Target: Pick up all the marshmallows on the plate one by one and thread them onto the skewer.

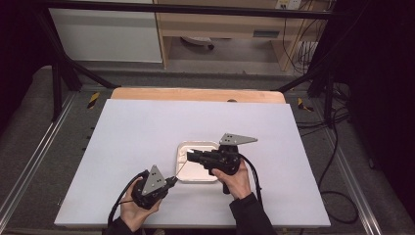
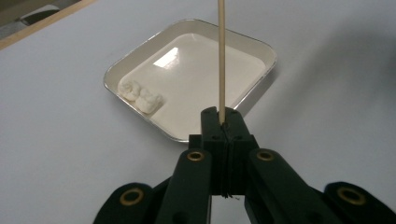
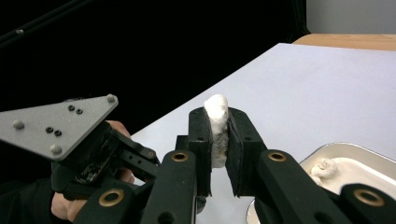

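Note:
A thin wooden stick [image 2: 221,56] stands straight out of my left gripper [image 2: 223,116], whose jaws are shut on its lower end. It points over a white square tray [image 2: 261,51] that holds two white soft lumps [image 2: 140,95] in one corner. My right gripper [image 3: 218,116] is shut on another white soft lump [image 3: 216,106], which bulges above the pads. In the high view the right gripper [image 1: 190,154] hovers over the tray [image 1: 200,143], and the left gripper [image 1: 171,181] sits at the tray's near left corner, its stick [image 1: 181,169] slanting toward the right one.
The tray lies mid-table on a white board [image 1: 147,132] with a wooden strip [image 1: 195,94] at its far edge. Black frame bars [image 1: 63,63] and cables [image 1: 337,147] flank the table. The left hand's gripper with its grey plate [image 3: 56,126] is close at the left of the right gripper view.

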Action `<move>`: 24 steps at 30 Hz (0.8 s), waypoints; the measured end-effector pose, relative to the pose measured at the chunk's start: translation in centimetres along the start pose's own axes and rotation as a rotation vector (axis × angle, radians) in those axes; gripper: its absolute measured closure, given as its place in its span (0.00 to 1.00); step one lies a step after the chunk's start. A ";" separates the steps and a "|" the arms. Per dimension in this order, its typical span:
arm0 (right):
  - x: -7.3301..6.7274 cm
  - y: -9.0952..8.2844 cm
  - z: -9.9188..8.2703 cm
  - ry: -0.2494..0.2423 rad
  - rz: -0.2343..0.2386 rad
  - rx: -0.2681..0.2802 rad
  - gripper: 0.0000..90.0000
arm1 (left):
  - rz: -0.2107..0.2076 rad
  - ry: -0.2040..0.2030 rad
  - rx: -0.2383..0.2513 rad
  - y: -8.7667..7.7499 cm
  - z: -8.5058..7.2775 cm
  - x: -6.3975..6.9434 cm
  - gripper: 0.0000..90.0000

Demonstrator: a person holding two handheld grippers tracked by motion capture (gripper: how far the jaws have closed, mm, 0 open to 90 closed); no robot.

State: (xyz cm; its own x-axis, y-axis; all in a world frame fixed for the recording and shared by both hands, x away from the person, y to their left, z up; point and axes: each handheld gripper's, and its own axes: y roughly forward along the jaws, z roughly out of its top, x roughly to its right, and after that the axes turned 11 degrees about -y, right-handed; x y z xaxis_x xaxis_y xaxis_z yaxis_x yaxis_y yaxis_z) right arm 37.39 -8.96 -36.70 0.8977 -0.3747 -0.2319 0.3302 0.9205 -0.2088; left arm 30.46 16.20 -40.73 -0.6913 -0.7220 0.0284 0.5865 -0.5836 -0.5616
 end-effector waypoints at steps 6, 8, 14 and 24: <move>-0.1 0.0 -0.1 -0.004 0.002 0.000 0.91 | 0.010 0.000 0.000 -0.1 0.0 -0.1 1.00; -0.2 0.2 -0.2 -0.010 -0.004 -0.004 0.91 | 0.010 0.004 0.001 0.0 0.0 0.1 1.00; -0.2 0.3 -0.3 -0.014 0.004 -0.015 0.91 | 0.019 0.013 -0.005 0.0 0.0 0.1 1.00; -0.3 0.4 -0.7 -0.009 0.014 0.000 0.91 | 0.031 0.030 0.000 -0.1 0.1 0.2 1.00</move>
State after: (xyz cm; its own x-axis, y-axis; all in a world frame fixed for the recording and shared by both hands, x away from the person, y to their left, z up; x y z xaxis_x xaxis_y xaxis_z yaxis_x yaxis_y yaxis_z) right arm 37.01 -8.56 -37.40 0.9047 -0.3610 -0.2263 0.3180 0.9256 -0.2052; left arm 30.30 16.12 -40.56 -0.6852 -0.7282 -0.0142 0.6079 -0.5610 -0.5619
